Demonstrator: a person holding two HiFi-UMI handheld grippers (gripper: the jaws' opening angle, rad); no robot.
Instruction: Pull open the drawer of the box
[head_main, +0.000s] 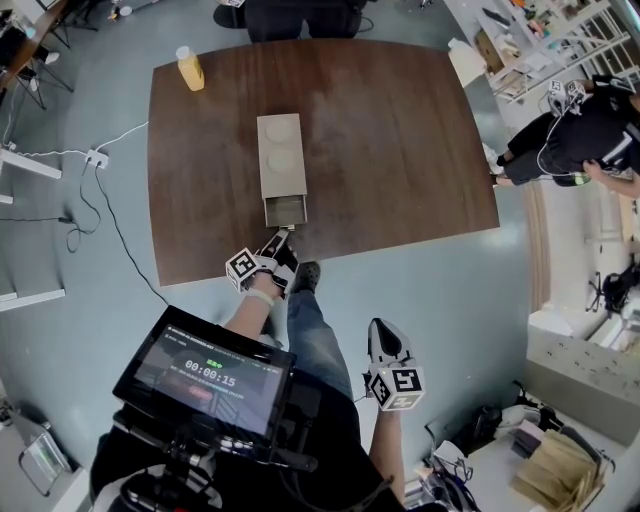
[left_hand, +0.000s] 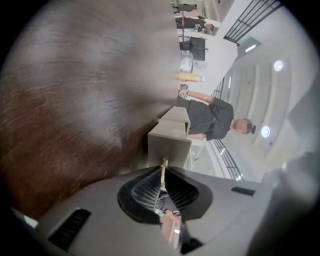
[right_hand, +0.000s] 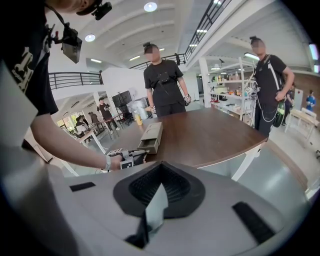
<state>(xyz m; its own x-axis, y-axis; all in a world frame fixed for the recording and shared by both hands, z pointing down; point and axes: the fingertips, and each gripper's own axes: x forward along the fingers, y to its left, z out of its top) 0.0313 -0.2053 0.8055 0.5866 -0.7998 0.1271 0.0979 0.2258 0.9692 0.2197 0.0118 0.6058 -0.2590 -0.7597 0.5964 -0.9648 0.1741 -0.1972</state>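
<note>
Left gripper (head_main: 277, 250): held at the near edge of the table (head_main: 400, 150), jaws pinched shut on a thin tan pull tab (left_hand: 162, 172) that is fixed to the drawer front. Right gripper (head_main: 383, 335): held off the table, nearer and to the right, jaws together with nothing between them. Box (head_main: 281, 152): grey, oblong, laid flat near the table's middle, long axis running near to far. Drawer (head_main: 285, 210): at the box's near end, seen partway out. Handling, as judged: the box is probably light and may be dragged along the smooth wood by a tug; the tab is soft and narrow, so slipping or tearing is possible. Hold is best taken on the tab close to the drawer front, and the pull kept straight toward the near side.
</note>
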